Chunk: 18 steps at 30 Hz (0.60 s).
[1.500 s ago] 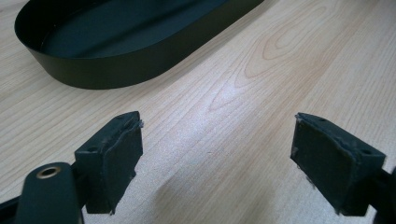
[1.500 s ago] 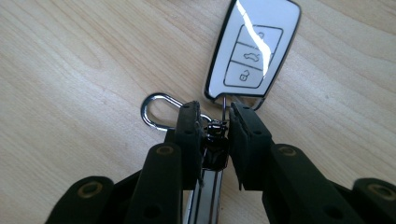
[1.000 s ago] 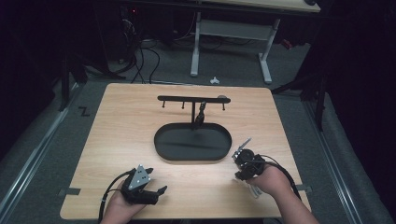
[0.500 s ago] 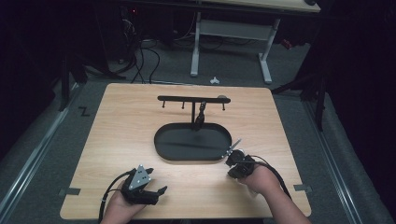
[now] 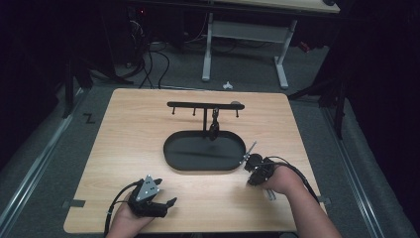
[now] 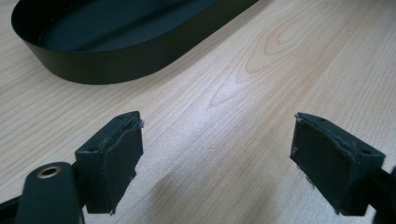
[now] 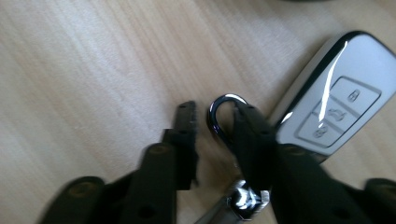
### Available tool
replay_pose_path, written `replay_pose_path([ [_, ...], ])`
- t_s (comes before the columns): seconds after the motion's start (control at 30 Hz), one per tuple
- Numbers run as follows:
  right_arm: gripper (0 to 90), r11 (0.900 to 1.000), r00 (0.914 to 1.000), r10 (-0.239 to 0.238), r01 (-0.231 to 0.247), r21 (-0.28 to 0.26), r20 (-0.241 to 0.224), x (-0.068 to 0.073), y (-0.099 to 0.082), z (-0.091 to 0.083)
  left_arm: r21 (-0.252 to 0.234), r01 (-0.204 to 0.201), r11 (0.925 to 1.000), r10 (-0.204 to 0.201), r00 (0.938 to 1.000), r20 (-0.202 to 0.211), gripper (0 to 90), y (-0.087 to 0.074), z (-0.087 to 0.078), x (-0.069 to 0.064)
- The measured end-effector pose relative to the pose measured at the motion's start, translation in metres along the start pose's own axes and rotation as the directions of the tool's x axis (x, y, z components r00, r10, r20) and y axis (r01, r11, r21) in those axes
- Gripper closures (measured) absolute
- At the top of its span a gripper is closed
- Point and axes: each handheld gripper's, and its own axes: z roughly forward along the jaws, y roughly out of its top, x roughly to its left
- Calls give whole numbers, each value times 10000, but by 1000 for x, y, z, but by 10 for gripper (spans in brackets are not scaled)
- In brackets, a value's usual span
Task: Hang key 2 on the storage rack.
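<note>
A car key fob [image 7: 327,100] with a chrome ring [image 7: 222,116] is seen lying on the tabletop [image 5: 148,144] in the right gripper view, just beside the near right end of the black oval tray [image 5: 171,148]. The right gripper [image 7: 215,126] is brought down over the ring, its jaws standing narrowly parted, one on either side of the chrome loop, so the ring is straddled but not yet pinched; whether one jaw already touches the metal cannot be told through the blur. In the high view the right gripper [image 5: 256,167] is placed close to the tray's edge, with a slim metal piece showing on the wood by the wrist.

The left gripper [image 5: 148,196] is rested near the front edge of the tabletop, well apart from the fob; in its own view the jaws are spread wide over bare wood, with nothing between them.

The stand [image 5: 205,105] rising from the tray carries a crossbar with small hooks, and one dark item [image 5: 214,126] is already hung there. The work is judged to be at an early stage: the grasp is not yet completed, and lifting, carrying and hooking the ring are left to be done
</note>
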Motion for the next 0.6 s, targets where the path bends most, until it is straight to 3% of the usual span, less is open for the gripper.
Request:
replay_pose_path([
  [0.03, 849, 9997, 9997, 236, -236, -97, -4, 0, -3, 0, 35, -8, 10000, 8, 10000, 17, 173, 0, 0, 0],
  [0.13, 856, 9992, 9991, 396, -395, -102, 127, 1, -4, 0, 31, -35, 10000, 35, 10000, 34, 173, 0, 1, -1],
  [0.23, 874, 9967, 9972, 718, -709, -390, 229, 3, -4, 0, 82, -83, 9999, 82, 10000, 52, 173, 1, 0, -1],
  [0.27, 875, 9931, 9944, 1048, -1039, -538, 142, 3, -2, -1, 69, -44, 10000, 44, 10000, 51, 173, 1, 1, -1],
  [0.4, 874, 9876, 9910, 1306, -1274, -917, 298, 2, 0, -7, 93, -65, 9999, 65, 10000, 47, 173, 0, 1, -1],
  [0.43, 873, 9801, 9866, 1622, -1588, -1193, 193, 0, 0, -12, 89, -62, 9999, 62, 10000, 44, 173, 0, 1, -1],
  [0.5, 874, 9764, 9856, 1687, -1652, -1392, 136, -2, 0, -14, 73, -47, 10000, 47, 10000, 37, 173, 0, 1, 0],
  [0.53, 874, 9695, 9845, 1731, -1751, -1713, -267, -3, 0, -19, 65, -38, 10000, 38, 10000, 42, 174, 0, 1, 0],
  [0.6, 873, 9623, 9811, 1832, -1921, -1925, -631, 0, 2, -24, 92, -62, 9999, 61, 10000, 52, 174, 0, 1, -1],
])
